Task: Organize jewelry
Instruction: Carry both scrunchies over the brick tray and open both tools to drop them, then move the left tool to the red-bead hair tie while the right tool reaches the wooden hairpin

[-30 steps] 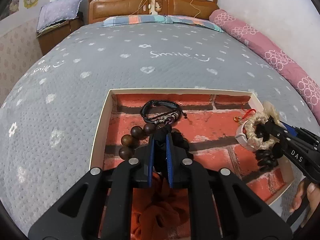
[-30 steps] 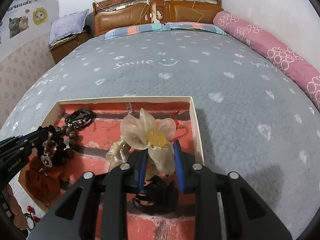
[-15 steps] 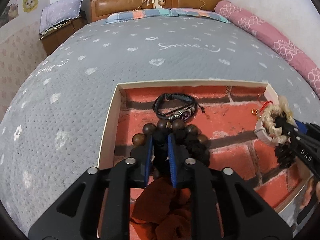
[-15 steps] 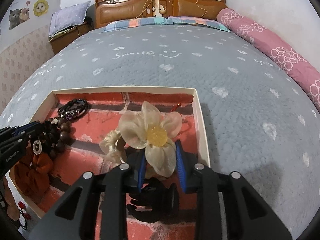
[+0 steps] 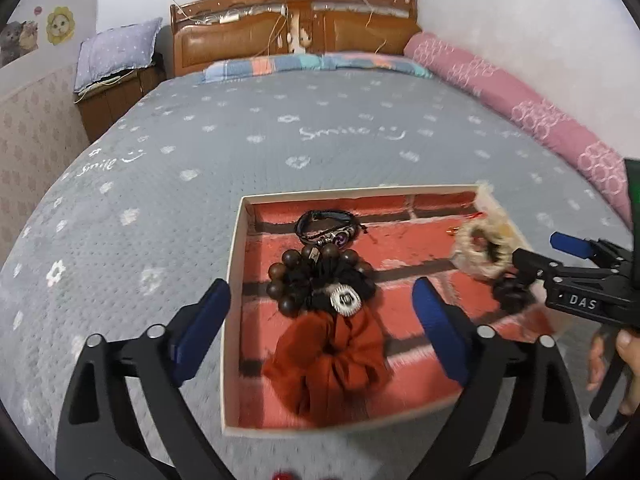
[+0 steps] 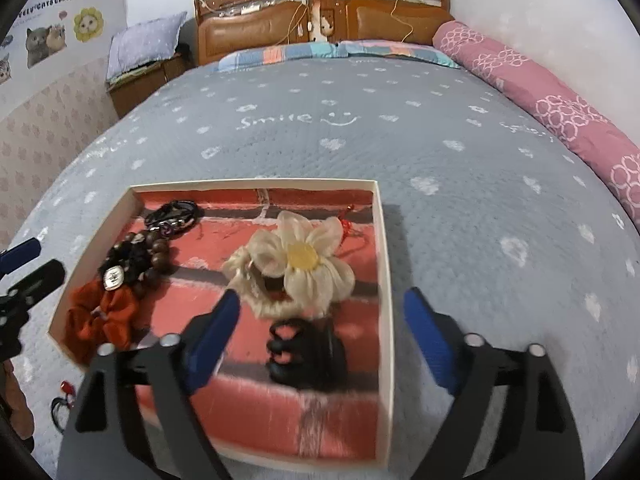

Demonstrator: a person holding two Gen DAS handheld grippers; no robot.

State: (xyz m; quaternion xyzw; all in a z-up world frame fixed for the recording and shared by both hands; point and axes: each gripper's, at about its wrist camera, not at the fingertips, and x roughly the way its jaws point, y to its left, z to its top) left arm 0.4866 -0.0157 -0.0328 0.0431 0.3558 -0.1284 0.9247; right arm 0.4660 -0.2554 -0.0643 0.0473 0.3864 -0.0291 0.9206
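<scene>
Both claws let go since the earlier frames: left gripper [image 5: 320,316] and right gripper [image 6: 322,318] are opening, nothing pinched. Beads [image 5: 320,280] and flower scrunchie [image 6: 308,264] lie in the tray [image 6: 384,264], lower center. Motion blur smears the black clip [image 6: 304,354]; a red thing at lower left [image 6: 66,388] is half cut off.

Soft even indoor light, faint shadows, strong fisheye bending, dark corners, motion blur near bottom edges

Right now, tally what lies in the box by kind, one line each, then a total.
Bracelets: 2, the black cord bracelet and the wooden bead bracelet
Scrunchies: 2, the rust scrunchie and the cream flower scrunchie
Hair claws: 1, the black claw clip
Red-string charm: 1
Total: 6
</scene>
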